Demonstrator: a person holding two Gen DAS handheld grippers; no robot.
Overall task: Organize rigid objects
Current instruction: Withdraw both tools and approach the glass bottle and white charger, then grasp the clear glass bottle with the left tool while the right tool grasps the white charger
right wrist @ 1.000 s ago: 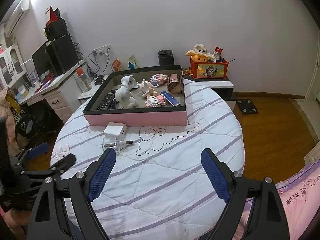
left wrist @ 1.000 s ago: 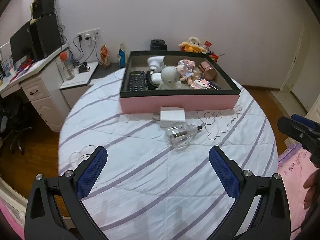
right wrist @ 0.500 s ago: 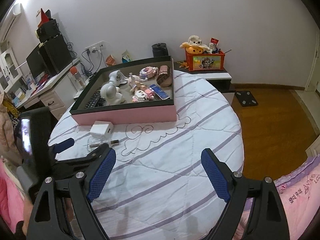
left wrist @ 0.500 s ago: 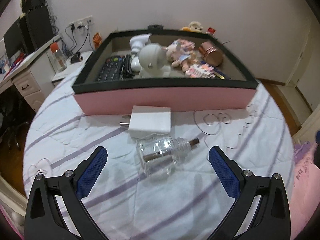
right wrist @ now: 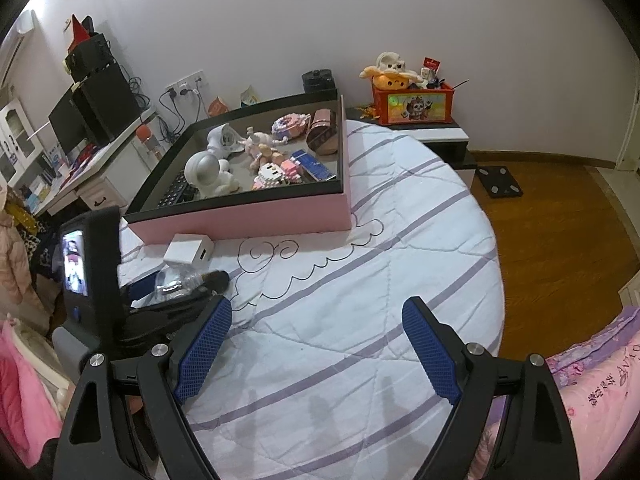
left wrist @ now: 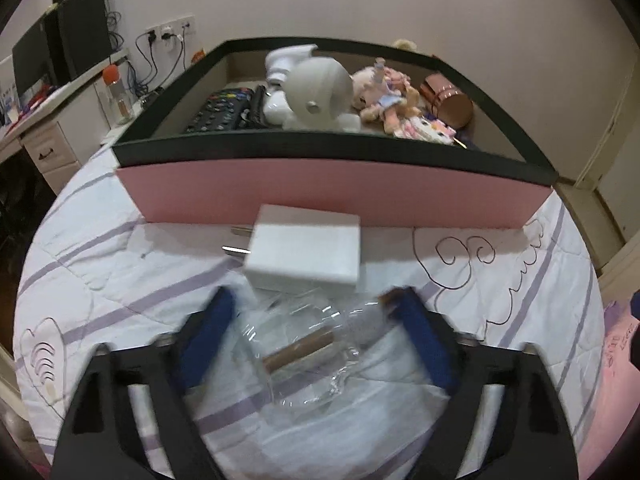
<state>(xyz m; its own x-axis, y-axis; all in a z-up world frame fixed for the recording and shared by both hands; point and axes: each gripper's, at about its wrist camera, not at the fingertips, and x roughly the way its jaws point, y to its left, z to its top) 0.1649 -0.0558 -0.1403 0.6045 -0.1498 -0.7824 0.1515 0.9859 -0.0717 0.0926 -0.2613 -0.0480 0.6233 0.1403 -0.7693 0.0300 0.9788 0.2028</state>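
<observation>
Right tongs (right wrist: 316,352): black frame; blue textured pads (right wrist: 202,354); silver screws.

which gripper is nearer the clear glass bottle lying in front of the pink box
Left. The left gripper straddles the glass bottle, its jaws closing with the bottle between them. The right gripper stands open over bare quilt, off to the bottle's right and nearer the person.
</observation>
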